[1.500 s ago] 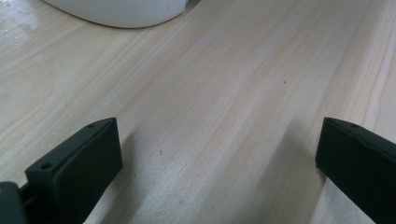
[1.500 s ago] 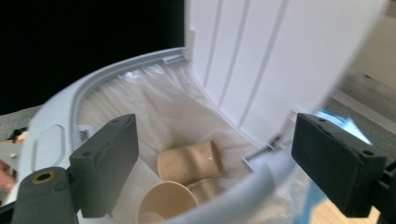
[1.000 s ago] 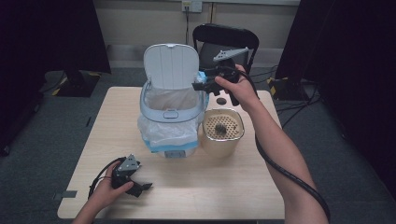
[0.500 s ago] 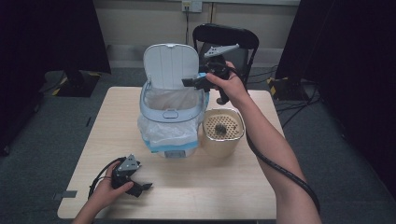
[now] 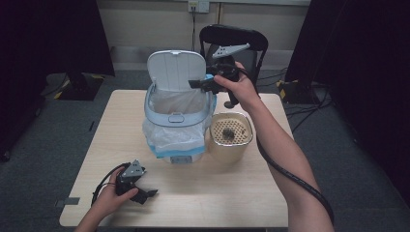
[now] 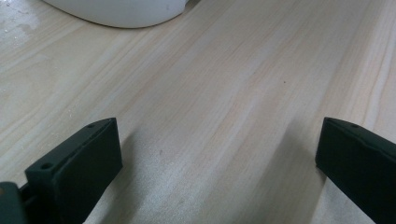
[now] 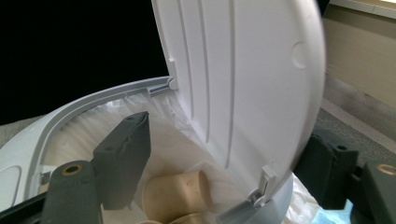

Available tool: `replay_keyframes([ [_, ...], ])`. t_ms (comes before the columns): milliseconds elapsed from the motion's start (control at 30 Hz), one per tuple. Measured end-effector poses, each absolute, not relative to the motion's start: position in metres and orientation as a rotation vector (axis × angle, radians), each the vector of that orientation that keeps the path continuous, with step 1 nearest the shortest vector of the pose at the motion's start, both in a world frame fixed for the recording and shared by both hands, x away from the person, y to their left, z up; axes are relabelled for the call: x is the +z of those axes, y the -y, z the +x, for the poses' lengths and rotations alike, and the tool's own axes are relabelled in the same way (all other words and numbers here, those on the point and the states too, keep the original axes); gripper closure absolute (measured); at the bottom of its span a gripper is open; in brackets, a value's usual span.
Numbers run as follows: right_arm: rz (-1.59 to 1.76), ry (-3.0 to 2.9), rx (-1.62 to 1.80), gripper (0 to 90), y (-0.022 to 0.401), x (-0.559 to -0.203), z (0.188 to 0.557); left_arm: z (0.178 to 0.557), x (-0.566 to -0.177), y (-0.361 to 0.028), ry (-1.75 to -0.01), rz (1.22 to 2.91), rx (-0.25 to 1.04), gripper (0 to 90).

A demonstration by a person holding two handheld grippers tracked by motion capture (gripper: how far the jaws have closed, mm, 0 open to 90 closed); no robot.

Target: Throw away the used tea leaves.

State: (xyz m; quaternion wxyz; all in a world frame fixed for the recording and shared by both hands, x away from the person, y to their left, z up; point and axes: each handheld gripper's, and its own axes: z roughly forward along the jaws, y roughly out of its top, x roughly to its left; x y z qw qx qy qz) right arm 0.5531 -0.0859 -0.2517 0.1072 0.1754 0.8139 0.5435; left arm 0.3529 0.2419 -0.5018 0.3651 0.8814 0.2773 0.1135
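A white bin (image 5: 159, 112) with a pale blue rim and a plastic liner stands mid-table, its lid (image 5: 175, 70) raised upright. My right gripper (image 5: 193, 84) is at the lid's right edge. In the right gripper view its jaws (image 7: 229, 135) have just been closing with the lid (image 7: 252, 70) between them. One jaw is inside the bin and the other behind the lid, and the near pad is still apart from it. Beige cups (image 7: 177, 193) lie in the liner. My left gripper (image 5: 145, 195) rests open on the table at the front left, and nothing lies between its jaws (image 6: 219, 123).
A beige cylindrical container (image 5: 231, 150) stands against the bin's right side, with something dark inside. A black chair (image 5: 234, 36) is behind the table. The bin's white base (image 6: 116, 9) is ahead of the left gripper. Bare wood (image 5: 217, 193) runs along the table front.
My right gripper has shifted a little left, from above the beige container to the lid's edge, and its jaws have narrowed around the lid. The left gripper has not moved.
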Motion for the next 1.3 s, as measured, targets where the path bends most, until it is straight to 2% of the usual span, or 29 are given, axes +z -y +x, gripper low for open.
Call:
replay_keyframes([
  [500, 0.406, -2.376, 1.598, 24.7, 0.089, -0.238, 0.530, 0.353, -0.502, -0.242, -0.708, 2.258, 0.293, 0.0],
  [1300, 0.310, -2.440, 1.625, 23.6, 0.082, -0.242, 0.508, 0.353, -0.503, -0.242, -0.711, 2.257, 0.293, 0.0],
])
